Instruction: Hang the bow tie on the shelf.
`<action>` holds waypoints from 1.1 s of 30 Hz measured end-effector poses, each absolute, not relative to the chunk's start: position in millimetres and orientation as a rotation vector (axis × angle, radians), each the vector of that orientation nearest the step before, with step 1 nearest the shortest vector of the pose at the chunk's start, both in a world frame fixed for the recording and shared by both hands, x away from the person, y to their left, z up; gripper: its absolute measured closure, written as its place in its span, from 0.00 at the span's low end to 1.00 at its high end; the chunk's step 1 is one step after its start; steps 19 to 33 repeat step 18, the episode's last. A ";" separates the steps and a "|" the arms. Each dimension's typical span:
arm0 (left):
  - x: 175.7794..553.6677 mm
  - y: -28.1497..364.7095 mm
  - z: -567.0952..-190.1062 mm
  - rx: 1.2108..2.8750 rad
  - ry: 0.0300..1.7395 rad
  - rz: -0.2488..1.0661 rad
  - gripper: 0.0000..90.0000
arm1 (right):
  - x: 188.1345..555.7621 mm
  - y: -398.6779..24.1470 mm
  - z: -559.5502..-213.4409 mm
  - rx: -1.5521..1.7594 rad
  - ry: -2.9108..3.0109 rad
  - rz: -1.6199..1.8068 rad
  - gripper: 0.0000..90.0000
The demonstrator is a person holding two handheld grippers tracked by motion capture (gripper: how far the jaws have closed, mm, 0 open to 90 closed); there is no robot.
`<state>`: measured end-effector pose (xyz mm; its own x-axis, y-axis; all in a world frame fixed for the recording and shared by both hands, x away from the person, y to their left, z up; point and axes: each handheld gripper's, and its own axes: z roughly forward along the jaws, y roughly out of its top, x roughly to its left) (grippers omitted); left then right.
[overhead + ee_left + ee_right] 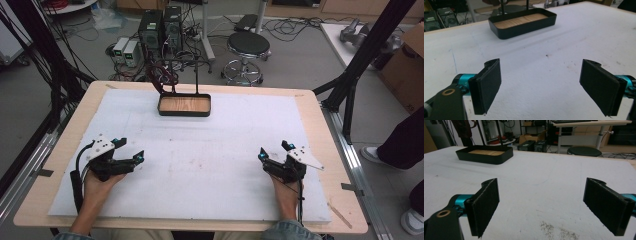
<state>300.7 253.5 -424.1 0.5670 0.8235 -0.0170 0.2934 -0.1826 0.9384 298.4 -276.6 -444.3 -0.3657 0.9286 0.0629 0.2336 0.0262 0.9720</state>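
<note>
At 12 o'clock on the white foam mat point(210, 150) sits the tray point(184, 105), a black shallow thing w/ a wood-look floor, plus a thin black wire stand point(172, 75) rising from its back edge. Something dark red hangs on that stand at the tray's 11 o'clock, can't tell what it is tbh.

Both hands are parked at the near edge. Left gripper point(131, 150) is at approx 8 o'clock, right gripper point(272, 152) at approx 4 o'clock, both well apart from the tray and from each other. Left gripper view has its pads point(487, 85) spread wide w/ nothing between them, only bare mat. Same for the right gripper view, pads point(485, 205) wide apart and holding nothing. So both tongs are gaping and empty.

What could go wrong imo:
- the tray looks light and sits loose on the foam, so coming in low from the near side could shove it toward 12 instead of getting hold of it
- the stand's uprights are skinny, so a jaw could clip one and tip the whole thing, or snag the red bit
- the rim is thin, so a pinch w/ flat pads could slip off
- the cable point(76, 185) trailing off the left gripper could drag on the mat on a long reach
</note>
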 end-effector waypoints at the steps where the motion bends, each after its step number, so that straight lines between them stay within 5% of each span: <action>1: 301.2 252.3 -426.1 1.751 0.936 0.619 0.20 | 298.6 -276.5 -444.3 1.193 1.665 1.381 0.14; 33: 308.5 249.3 -442.4 1.847 0.985 0.557 0.20 | 299.0 -275.7 -444.4 1.195 1.675 1.374 0.14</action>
